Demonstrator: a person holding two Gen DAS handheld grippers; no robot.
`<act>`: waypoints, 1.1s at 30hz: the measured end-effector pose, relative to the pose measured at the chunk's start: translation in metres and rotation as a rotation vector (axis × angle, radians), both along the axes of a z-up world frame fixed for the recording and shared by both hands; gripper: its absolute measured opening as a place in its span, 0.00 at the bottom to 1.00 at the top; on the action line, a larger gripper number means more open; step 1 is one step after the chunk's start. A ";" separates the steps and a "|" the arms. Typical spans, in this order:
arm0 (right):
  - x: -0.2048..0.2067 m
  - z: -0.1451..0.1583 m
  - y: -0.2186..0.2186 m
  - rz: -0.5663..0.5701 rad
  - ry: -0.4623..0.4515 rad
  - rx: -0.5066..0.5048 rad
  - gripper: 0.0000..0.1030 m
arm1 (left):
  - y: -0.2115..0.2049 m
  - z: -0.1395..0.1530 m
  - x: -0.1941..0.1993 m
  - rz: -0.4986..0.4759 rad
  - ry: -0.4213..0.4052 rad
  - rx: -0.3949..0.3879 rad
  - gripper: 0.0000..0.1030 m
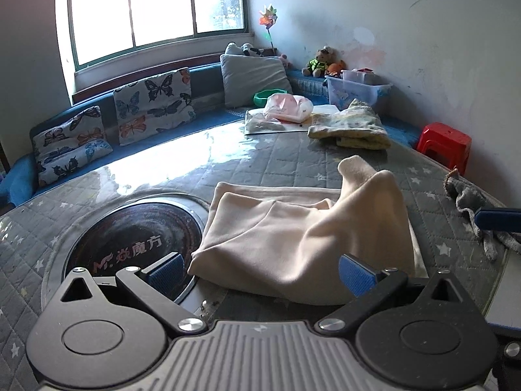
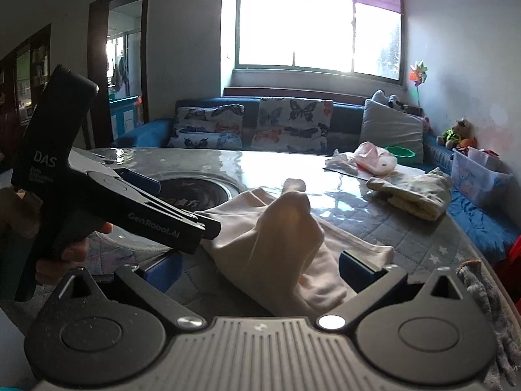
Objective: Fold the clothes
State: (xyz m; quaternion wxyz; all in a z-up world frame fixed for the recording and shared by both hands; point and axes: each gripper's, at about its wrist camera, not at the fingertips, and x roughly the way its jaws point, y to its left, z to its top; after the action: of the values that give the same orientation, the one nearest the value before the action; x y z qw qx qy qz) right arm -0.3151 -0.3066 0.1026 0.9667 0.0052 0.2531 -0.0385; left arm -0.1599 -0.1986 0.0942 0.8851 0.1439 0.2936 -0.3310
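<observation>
The cream garment (image 1: 293,238) lay partly folded on the quilted grey tabletop (image 1: 260,169), its left edge overlapping the rim of the round black cooktop (image 1: 136,238) set into the surface. A bunched fold of the cloth rose into a peak on its right side, standing above the flatter layers.

The left gripper (image 1: 260,270) hovered at the near edge of the garment with its blue-padded fingers (image 1: 166,270) spread wide apart, gripping nothing. The left finger sat over the cooktop just beside the cloth's corner; the right finger was at the garment's near right edge, so the fabric's near hem lay between and just ahead of them. Whether either pad touched the cloth could not be told.

The right gripper (image 2: 260,270) likewise had its fingers (image 2: 358,268) parted, with the raised peak and a trailing strip of the garment (image 2: 293,234) running down between them, unclamped. In the right wrist view the left gripper (image 2: 182,224) reached in from the left, held in a hand (image 2: 75,247), its tip at the garment's edge.

A yellowish folded garment (image 1: 351,127) lay well apart at the far side of the tabletop, near a pink bag (image 1: 286,107). A grey rag (image 1: 472,208) rested at the right edge. Butterfly cushions (image 1: 153,104) leaned on the blue bench (image 1: 19,176) below the window (image 1: 156,9).
</observation>
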 end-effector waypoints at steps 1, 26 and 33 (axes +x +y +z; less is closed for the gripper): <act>0.001 0.000 0.000 0.001 0.004 0.005 1.00 | 0.000 -0.001 0.001 0.000 0.004 0.003 1.00; 0.028 -0.015 -0.020 -0.051 0.148 0.076 1.00 | -0.012 -0.012 0.036 0.059 0.045 0.086 1.00; 0.039 -0.011 -0.024 -0.047 0.145 0.068 1.00 | -0.022 -0.013 0.047 0.062 0.050 0.101 1.00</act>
State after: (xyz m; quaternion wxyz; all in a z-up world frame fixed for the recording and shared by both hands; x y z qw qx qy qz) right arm -0.2765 -0.3309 0.0913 0.9439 0.0412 0.3234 -0.0529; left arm -0.1131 -0.2209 0.0816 0.8790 0.1711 0.3364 -0.2916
